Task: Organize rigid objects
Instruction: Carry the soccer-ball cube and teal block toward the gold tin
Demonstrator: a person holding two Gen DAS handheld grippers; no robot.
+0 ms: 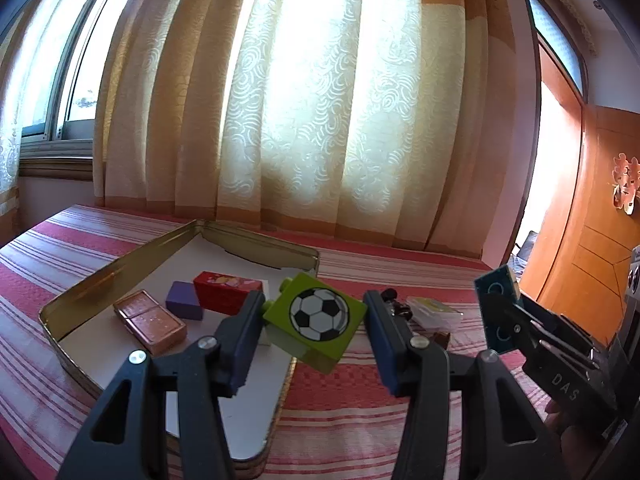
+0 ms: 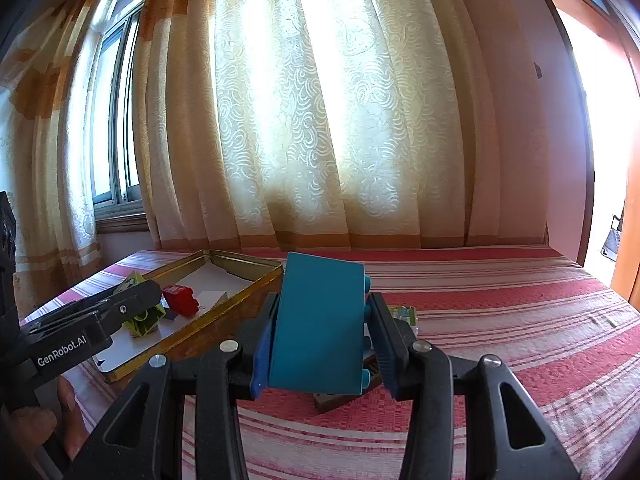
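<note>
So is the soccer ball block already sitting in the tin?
No, the green soccer ball block is held up between the left gripper's jaws.

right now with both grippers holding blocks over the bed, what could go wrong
1. The green soccer-ball block sits tilted in the left gripper, pinched near its corners, so it might twist free over the gold metal tin's rim.
2. The teal studded block in the right gripper hangs above small items on the striped bedspread; lowering it blindly could knock them.
</note>
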